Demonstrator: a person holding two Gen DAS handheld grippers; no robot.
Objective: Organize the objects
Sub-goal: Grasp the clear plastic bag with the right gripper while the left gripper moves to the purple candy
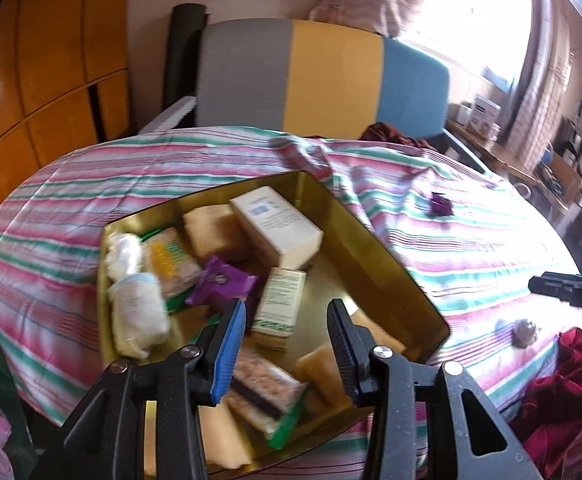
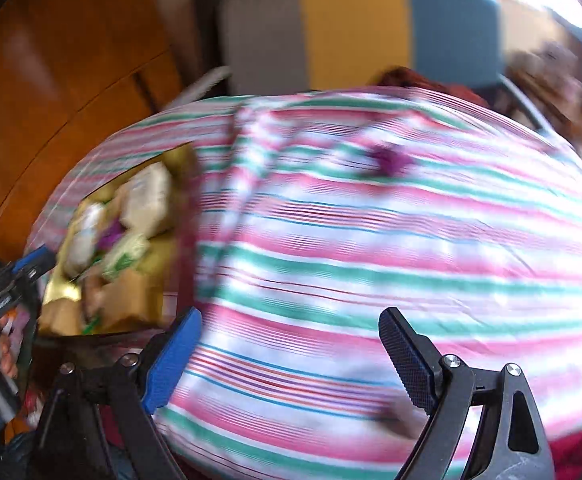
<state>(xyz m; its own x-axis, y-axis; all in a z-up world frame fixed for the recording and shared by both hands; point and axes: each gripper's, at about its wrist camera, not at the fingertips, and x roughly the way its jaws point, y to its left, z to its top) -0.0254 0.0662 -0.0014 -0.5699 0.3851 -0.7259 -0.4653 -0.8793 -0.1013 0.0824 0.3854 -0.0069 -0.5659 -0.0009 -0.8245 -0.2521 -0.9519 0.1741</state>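
Left tongs (image 1: pixel 287 322) and right tongs (image 2: pixel 291 338) agape, unladen.

A gold metal tin (image 1: pixel 375 248), open-topped and rectangular, sits skewed on the striped bed. Inside, a white box (image 1: pixel 277 226) lies tilted at the far end, beside a tan block (image 1: pixel 211 228). Along the left wall are 2 white wrapped rolls (image 1: pixel 135 308); next to them lies an oat bar in a yellow-green wrapper (image 1: pixel 169 266). A purple packet (image 1: pixel 221 284) rests mid-tin, touching a small green-and-white carton (image 1: pixel 281 300). At the near end lie another bar with a dark band (image 1: pixel 263 396) and a tan block (image 1: pixel 325 372). Well apart, a small purple piece (image 1: pixel 441 203) and a grey round lump (image 1: pixel 525 330) lie on the bed; the right view is blurred, showing the purple piece (image 2: pixel 391 160).
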